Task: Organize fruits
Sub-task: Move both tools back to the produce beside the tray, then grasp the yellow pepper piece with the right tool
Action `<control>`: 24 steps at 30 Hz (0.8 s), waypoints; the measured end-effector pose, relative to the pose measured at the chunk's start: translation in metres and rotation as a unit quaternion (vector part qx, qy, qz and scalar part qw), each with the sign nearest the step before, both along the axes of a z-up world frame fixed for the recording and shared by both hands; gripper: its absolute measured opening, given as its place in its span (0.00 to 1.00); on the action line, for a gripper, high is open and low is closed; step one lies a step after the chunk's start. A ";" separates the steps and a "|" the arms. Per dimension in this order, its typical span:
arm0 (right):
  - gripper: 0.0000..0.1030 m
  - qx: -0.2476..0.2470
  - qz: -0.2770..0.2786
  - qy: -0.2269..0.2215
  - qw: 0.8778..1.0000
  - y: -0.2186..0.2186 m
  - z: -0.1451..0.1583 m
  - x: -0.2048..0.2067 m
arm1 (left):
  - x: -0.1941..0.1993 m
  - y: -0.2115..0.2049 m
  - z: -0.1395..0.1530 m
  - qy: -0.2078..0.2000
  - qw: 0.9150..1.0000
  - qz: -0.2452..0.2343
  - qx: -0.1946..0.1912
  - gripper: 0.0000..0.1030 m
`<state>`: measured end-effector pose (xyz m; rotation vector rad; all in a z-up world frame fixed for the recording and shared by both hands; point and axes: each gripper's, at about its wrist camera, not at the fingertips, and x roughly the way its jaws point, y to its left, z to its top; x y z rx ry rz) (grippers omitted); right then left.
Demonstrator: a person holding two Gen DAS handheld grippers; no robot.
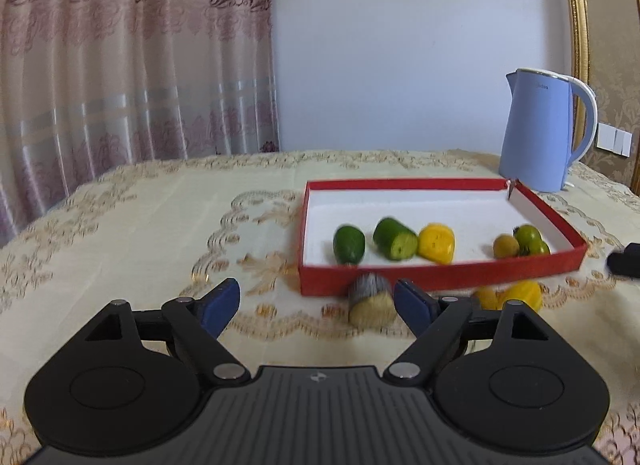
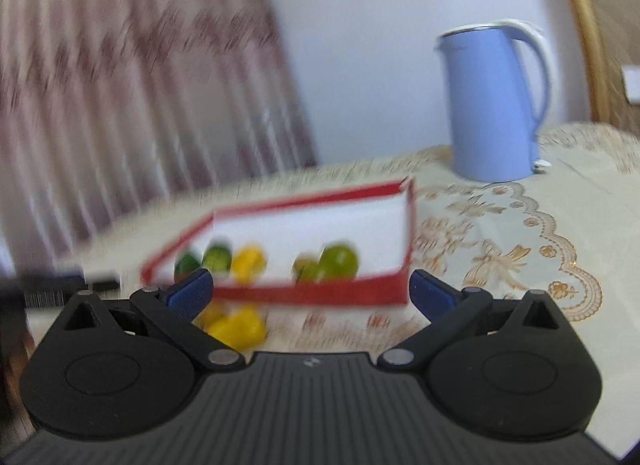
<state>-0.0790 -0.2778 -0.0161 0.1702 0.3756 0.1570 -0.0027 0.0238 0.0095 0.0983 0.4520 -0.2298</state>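
Though most fruit sits inside already, job not done: red box (image 1: 440, 279) w/ white floor holds green avocado-like piece (image 1: 349, 244), cut cucumber chunk (image 1: 395, 239), yellow pepper-like piece (image 1: 437, 243) and a small cluster at right, approx. a brownish round fruit (image 1: 505, 246) plus green ones (image 1: 529, 239). Left outside on tablecloth (image 1: 140, 225), just in front of box wall: grey-and-pale cut piece (image 1: 370, 301) and yellow piece (image 1: 514, 294). Left gripper (image 1: 316, 301) spread wide, empty, grey piece near its right pad. Right gripper (image 2: 310, 291) also wide, nothing between pads. Right view badly smeared; yellow piece half hidden behind finger; grey piece's type unclear. Blue kettle (image 1: 538, 129) behind.
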 end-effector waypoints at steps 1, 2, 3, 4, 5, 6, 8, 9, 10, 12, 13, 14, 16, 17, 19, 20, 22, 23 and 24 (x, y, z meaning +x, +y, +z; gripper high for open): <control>1.00 -0.022 0.014 0.005 1.000 0.011 0.000 0.000 | -0.003 0.001 -0.001 0.001 1.000 -0.001 -0.001 0.82; 1.00 -0.045 0.025 0.010 0.999 0.021 -0.001 0.001 | -0.005 0.003 -0.003 0.002 1.000 -0.003 -0.001 0.82; 1.00 -0.068 0.034 0.015 0.997 0.032 -0.001 0.003 | -0.007 0.003 -0.004 0.003 1.000 -0.004 0.000 0.82; 1.00 -0.083 0.041 0.017 0.996 0.039 -0.001 0.004 | -0.009 0.005 -0.005 0.003 1.000 -0.005 0.001 0.82; 0.99 -0.094 0.048 0.022 0.994 0.045 -0.001 0.008 | -0.011 0.006 -0.006 0.004 1.000 -0.005 0.001 0.82; 0.96 -0.099 0.054 0.029 0.993 0.048 -0.002 0.011 | -0.012 0.008 -0.006 0.005 1.000 -0.006 0.001 0.82; 0.93 -0.102 0.060 0.044 0.992 0.054 -0.004 0.020 | -0.013 0.012 -0.008 0.007 1.000 -0.005 0.000 0.82; 0.93 -0.105 0.061 0.050 0.991 0.056 -0.004 0.024 | -0.013 0.015 -0.008 0.009 1.000 -0.004 -0.002 0.82; 0.93 -0.108 0.062 0.056 0.991 0.058 -0.006 0.028 | -0.013 0.016 -0.009 0.011 1.000 -0.003 -0.003 0.82; 0.91 -0.113 0.064 0.068 0.989 0.061 -0.008 0.035 | -0.013 0.019 -0.012 0.016 1.000 -0.002 -0.005 0.82; 0.91 -0.115 0.067 0.073 0.988 0.062 -0.009 0.038 | -0.012 0.019 -0.013 0.018 1.000 -0.002 -0.005 0.82; 0.89 -0.116 0.069 0.077 0.988 0.063 -0.009 0.041 | -0.011 0.019 -0.014 0.020 1.000 -0.004 -0.005 0.82; 0.85 -0.120 0.073 0.085 0.986 0.066 -0.011 0.047 | -0.010 0.017 -0.015 0.025 1.000 -0.008 -0.003 0.82; 0.82 -0.122 0.075 0.089 0.986 0.067 -0.012 0.050 | -0.009 0.015 -0.016 0.026 1.000 -0.010 -0.003 0.82; 0.71 -0.127 0.080 0.096 0.984 0.070 -0.014 0.054 | -0.008 0.013 -0.016 0.027 1.000 -0.014 -0.004 0.82; 0.58 -0.130 0.081 0.099 0.983 0.072 -0.015 0.057 | -0.007 0.013 -0.016 0.027 0.999 -0.015 -0.006 0.82; 0.46 -0.134 0.083 0.109 0.981 0.074 -0.018 0.061 | -0.006 0.011 -0.015 0.028 0.999 -0.016 -0.008 0.82; 0.46 -0.132 0.084 0.110 0.982 0.074 -0.018 0.062 | -0.005 0.011 -0.015 0.029 0.999 -0.016 -0.009 0.82; 0.47 -0.130 0.085 0.111 0.982 0.074 -0.018 0.063 | -0.005 0.010 -0.016 0.029 0.999 -0.016 -0.009 0.82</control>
